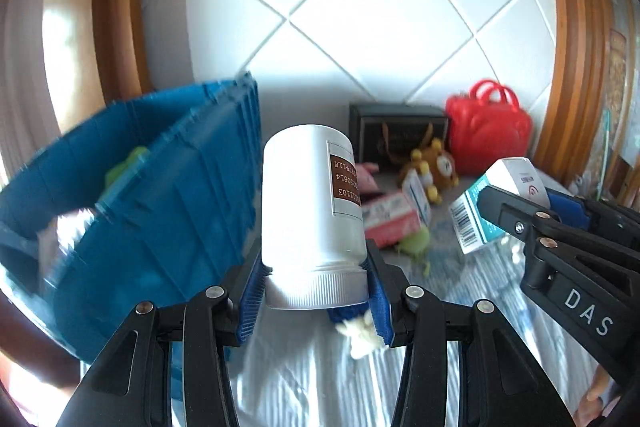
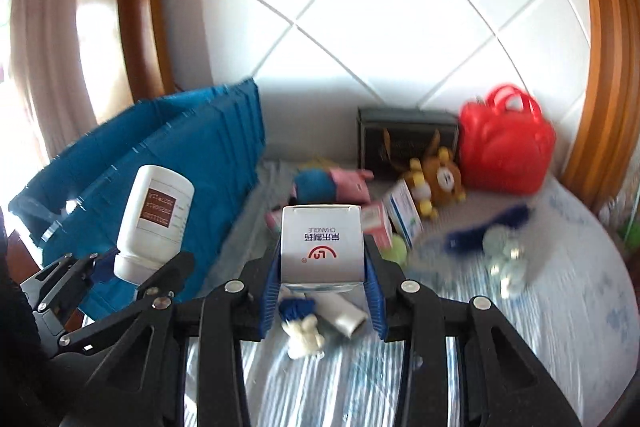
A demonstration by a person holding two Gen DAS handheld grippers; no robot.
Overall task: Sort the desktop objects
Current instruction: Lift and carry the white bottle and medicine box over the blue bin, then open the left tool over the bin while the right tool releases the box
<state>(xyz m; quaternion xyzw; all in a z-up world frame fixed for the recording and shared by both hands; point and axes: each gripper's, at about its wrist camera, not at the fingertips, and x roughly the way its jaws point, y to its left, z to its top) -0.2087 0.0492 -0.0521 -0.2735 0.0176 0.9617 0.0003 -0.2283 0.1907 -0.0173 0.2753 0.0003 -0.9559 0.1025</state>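
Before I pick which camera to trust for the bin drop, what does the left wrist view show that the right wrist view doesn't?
Only the left wrist view looks into the blue bin, where a green item lies. Only the right wrist view shows the blue fuzzy thing and a blurred pale cluster on the cloth to the right, and a small white tube under the tongs. Both show the left tongs shut on the white bottle, the right tongs shut on the white box, the red bag and the bear toy.

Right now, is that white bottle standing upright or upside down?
Upside down: the left hand-held gripper clamps the white bottle near its ribbed cap, which sits lowest, and its label text reads inverted.
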